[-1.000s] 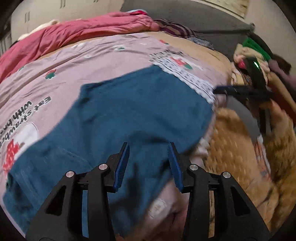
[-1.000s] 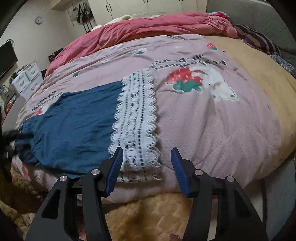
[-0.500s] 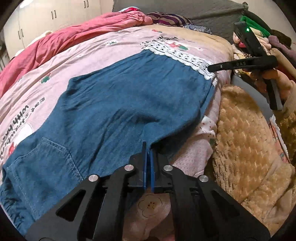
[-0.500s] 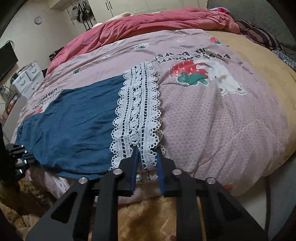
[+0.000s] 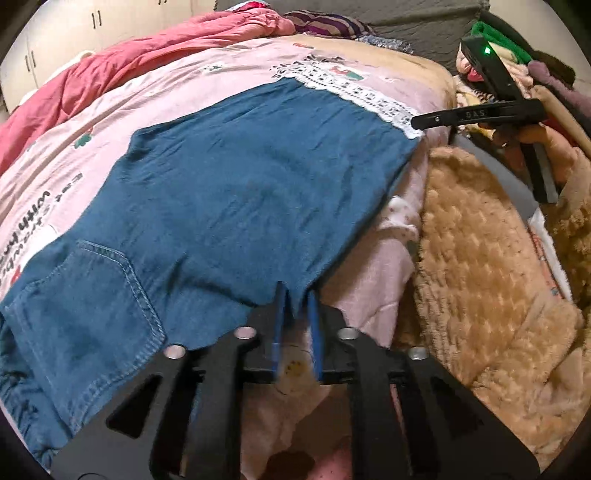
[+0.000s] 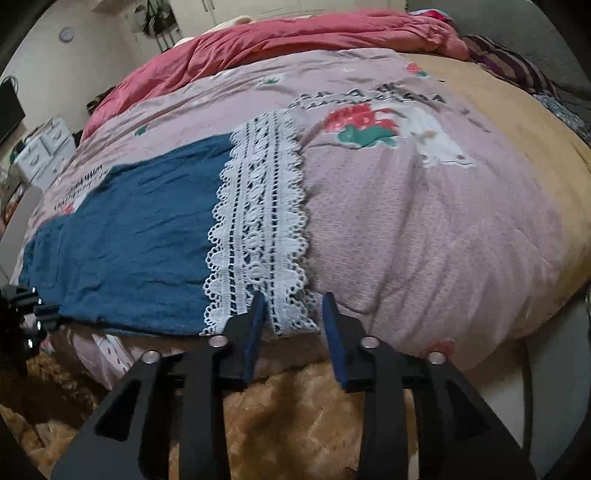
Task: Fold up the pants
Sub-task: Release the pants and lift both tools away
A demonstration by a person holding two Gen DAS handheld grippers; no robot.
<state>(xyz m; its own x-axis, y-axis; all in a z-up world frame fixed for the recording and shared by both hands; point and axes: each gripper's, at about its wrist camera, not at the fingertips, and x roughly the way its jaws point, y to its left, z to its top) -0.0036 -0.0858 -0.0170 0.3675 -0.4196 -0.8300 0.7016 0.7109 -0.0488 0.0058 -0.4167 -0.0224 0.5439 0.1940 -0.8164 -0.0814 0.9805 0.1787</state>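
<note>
Your bed [image 6: 498,229], covered by a pink printed quilt [image 6: 406,221] with a rumpled red blanket [image 6: 295,33] at its far side, carried the blue denim pants [image 5: 229,192], which lay flat near the front edge. Their white lace hem [image 6: 258,221] reached that edge. A tan fuzzy rug [image 5: 480,277] lay below. Your left claw [image 5: 296,314] had its jaws slightly parted around the pants' lower edge. Your right claw [image 6: 293,332] stood with its jaws apart at the lace hem's corner, not clamped.
</note>
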